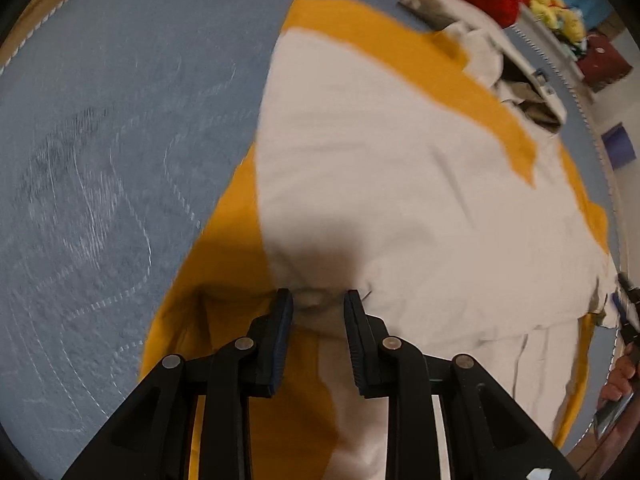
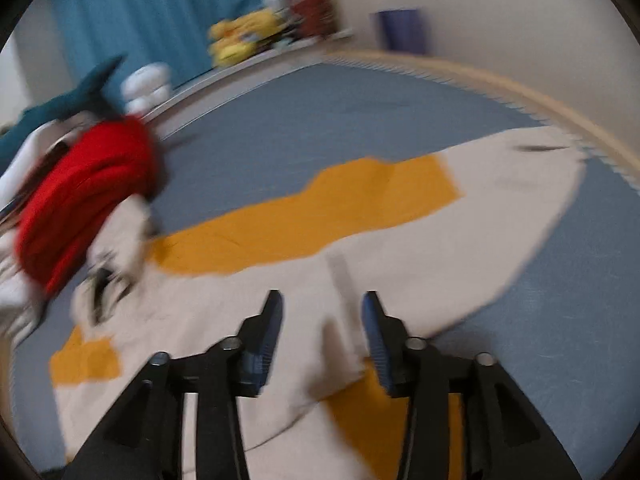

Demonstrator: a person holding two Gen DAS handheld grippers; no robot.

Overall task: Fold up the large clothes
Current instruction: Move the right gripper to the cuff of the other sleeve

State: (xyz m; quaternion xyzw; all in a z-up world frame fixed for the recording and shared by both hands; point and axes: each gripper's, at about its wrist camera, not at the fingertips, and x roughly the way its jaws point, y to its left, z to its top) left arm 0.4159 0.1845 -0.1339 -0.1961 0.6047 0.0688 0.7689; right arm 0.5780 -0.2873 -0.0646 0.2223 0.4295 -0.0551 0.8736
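A large cream and mustard-yellow garment (image 1: 380, 168) lies spread on a blue bedcover (image 1: 120, 140). My left gripper (image 1: 318, 300) is open, its fingers low over a bunched fold of the cream cloth near the garment's near edge. In the right wrist view the same garment (image 2: 360, 264) stretches across the bed, blurred by motion. My right gripper (image 2: 322, 308) is open and empty just above the cream cloth. The right gripper also shows at the right edge of the left wrist view (image 1: 626, 312), held by a hand.
A pile of red and white clothes (image 2: 80, 200) sits at the left of the bed. A crumpled beige garment (image 1: 516, 76) lies at the far end. Yellow plush toys (image 2: 244, 36) and a blue curtain (image 2: 140, 8) are beyond the bed. The bed's trimmed edge (image 2: 500, 88) runs along the right.
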